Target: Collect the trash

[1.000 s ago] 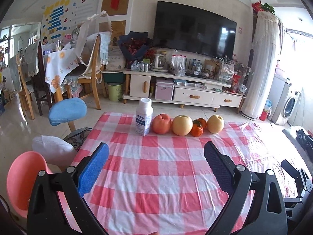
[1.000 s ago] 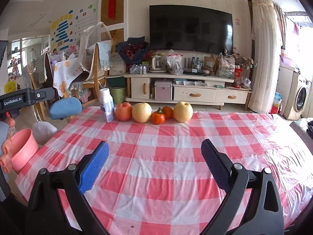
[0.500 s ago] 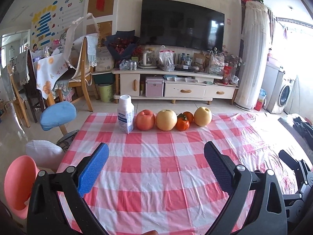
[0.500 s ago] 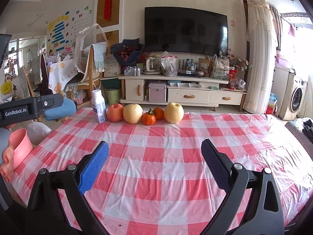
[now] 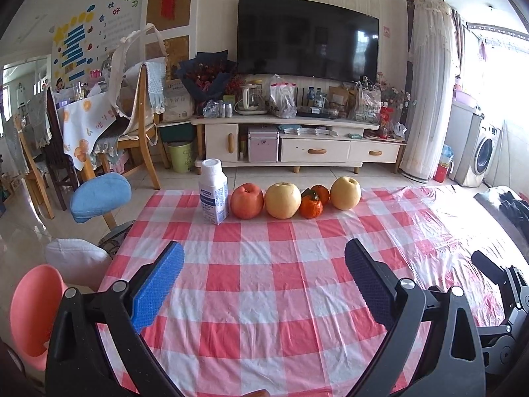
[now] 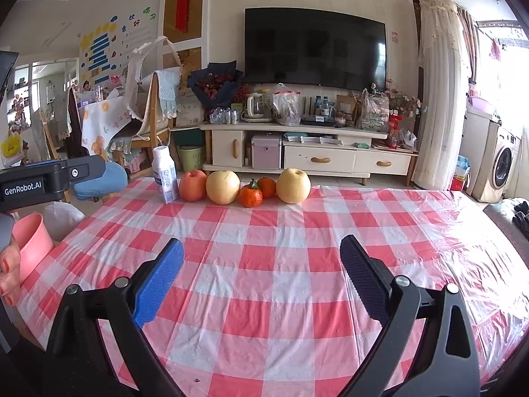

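A white plastic bottle (image 5: 214, 192) (image 6: 164, 174) with a blue label stands upright at the far edge of the red-and-white checked tablecloth (image 5: 271, 281) (image 6: 281, 264). To its right runs a row of fruit: a red apple (image 5: 247, 200) (image 6: 193, 185), a yellow pear (image 5: 281, 199) (image 6: 223, 187), two small oranges (image 5: 311, 206) (image 6: 250, 196) and a second pear (image 5: 345, 193) (image 6: 293, 186). My left gripper (image 5: 264, 278) hovers open over the near part of the cloth, nothing between its fingers. My right gripper (image 6: 262, 273) is also open and empty, well short of the bottle.
A pink bin (image 5: 31, 311) (image 6: 31, 244) stands on the floor off the table's left edge. A blue-cushioned stool (image 5: 99, 195) and wooden chairs (image 5: 139, 132) are beyond it. A TV cabinet (image 5: 297, 145) lines the far wall. A hand (image 6: 8, 271) holds the left gripper's body (image 6: 49, 178).
Both views have pulled back and tilted up slightly; the bottle and fruit now sit a little farther and higher in frame. Both grippers stayed open and empty.
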`<act>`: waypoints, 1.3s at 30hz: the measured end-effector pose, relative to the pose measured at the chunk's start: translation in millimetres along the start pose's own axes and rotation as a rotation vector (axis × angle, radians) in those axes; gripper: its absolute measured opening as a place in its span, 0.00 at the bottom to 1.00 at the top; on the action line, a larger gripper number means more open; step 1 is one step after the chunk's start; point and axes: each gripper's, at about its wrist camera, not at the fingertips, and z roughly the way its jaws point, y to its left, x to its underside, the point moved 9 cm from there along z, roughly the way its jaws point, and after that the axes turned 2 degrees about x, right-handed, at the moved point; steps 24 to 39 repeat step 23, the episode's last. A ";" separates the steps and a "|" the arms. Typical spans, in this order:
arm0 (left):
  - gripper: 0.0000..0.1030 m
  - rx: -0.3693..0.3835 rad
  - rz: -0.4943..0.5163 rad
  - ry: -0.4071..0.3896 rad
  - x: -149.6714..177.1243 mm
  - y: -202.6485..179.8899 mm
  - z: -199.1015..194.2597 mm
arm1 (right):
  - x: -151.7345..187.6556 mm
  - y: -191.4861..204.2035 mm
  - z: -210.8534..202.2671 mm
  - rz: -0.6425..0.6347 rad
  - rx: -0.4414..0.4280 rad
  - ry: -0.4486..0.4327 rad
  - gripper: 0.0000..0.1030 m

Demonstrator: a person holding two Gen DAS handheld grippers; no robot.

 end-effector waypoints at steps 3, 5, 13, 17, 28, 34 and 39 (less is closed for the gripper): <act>0.94 0.000 0.001 0.004 0.1 -0.6 0.3 | 1.5 -0.1 1.8 0.000 -0.004 0.004 0.93; 0.94 0.004 0.006 0.003 -0.9 -1.2 0.6 | 3.0 0.6 4.0 -0.003 -0.008 0.009 0.93; 0.94 -0.007 0.043 0.012 2.2 -3.2 10.4 | 8.8 1.4 14.8 -0.003 -0.019 0.035 0.93; 0.94 -0.027 0.055 0.053 12.1 -3.6 25.8 | 13.4 -1.4 24.8 0.003 -0.019 0.060 0.93; 0.94 -0.072 0.015 0.180 49.2 0.8 75.7 | 35.4 -5.5 66.5 0.014 -0.013 0.168 0.93; 0.94 -0.072 0.015 0.180 49.2 0.8 75.7 | 35.4 -5.5 66.5 0.014 -0.013 0.168 0.93; 0.94 -0.072 0.015 0.180 49.2 0.8 75.7 | 35.4 -5.5 66.5 0.014 -0.013 0.168 0.93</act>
